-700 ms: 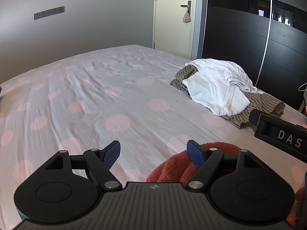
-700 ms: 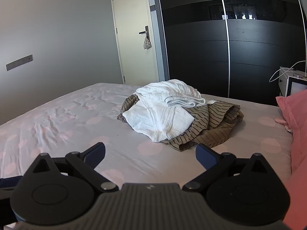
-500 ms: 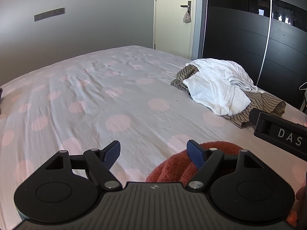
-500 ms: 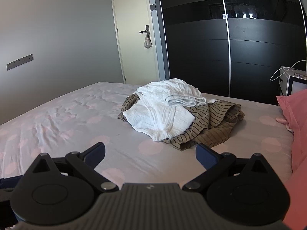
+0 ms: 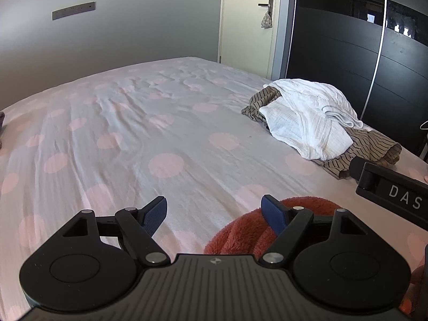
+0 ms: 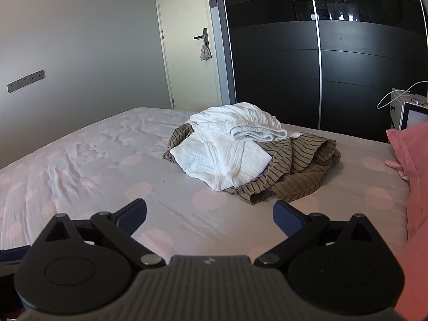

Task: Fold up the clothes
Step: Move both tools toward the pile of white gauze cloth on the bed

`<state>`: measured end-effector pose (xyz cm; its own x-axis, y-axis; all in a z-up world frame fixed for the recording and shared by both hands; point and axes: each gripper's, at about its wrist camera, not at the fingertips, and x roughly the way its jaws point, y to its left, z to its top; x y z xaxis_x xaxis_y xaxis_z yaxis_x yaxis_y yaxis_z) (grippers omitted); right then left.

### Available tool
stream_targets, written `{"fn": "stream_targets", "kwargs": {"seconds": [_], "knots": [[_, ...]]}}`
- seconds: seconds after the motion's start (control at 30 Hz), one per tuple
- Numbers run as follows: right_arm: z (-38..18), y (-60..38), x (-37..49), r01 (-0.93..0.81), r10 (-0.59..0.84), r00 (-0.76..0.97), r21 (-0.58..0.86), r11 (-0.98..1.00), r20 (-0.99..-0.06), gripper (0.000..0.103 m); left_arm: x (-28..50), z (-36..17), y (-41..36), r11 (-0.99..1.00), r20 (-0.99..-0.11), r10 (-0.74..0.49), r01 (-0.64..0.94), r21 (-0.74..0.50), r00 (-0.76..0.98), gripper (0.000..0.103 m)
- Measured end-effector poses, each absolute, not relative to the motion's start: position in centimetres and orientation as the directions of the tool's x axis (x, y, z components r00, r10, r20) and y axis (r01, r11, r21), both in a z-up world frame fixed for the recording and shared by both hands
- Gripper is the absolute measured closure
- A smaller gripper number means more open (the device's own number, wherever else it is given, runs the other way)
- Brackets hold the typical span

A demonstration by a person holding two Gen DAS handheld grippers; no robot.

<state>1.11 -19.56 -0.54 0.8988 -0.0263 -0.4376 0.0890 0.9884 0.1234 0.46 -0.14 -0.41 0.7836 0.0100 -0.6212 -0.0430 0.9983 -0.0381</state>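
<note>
A pile of clothes lies on the bed: a white crinkled garment on top of a brown striped garment. A fuzzy red-orange cloth lies just under my left gripper's right finger. My left gripper is open and empty, low over the bed, well short of the pile. My right gripper is open and empty, facing the pile from a short distance. Its body shows in the left wrist view.
The bed has a pale sheet with pink dots. A pink pillow lies at the right edge. A black sliding wardrobe and a cream door stand behind the bed. A white nightstand is at far right.
Both grippers have risen or tilted very slightly; the pile sits marginally lower in the right wrist view. Nothing was grasped or moved.
</note>
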Motion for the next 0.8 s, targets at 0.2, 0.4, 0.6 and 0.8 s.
{"fn": "stream_targets", "kwargs": {"seconds": [0.2, 0.4, 0.6, 0.8], "knots": [[-0.72, -19.79, 1.38, 0.085, -0.015, 0.895, 0.136, 0.987, -0.447, 0.001, 0.60, -0.54, -0.26, 0.998, -0.627, 0.017, -0.051, -0.037, 0.779, 0.026], [-0.83, -19.88, 1.60, 0.082, -0.009, 0.892, 0.143, 0.986, -0.453, 0.001, 0.36, -0.57, -0.51, 0.999, -0.622, 0.030, -0.050, -0.015, 0.782, 0.027], [-0.93, -19.98, 1.75, 0.080, -0.003, 0.889, 0.150, 0.985, -0.457, 0.001, 0.36, -0.51, -1.07, 0.999, -0.617, 0.049, -0.047, 0.020, 0.785, 0.027], [-1.09, -20.08, 1.99, 0.076, 0.005, 0.886, 0.155, 0.985, -0.464, 0.001, 0.54, -0.59, -0.94, 0.999, -0.619, 0.050, -0.050, 0.016, 0.784, 0.027]]}}
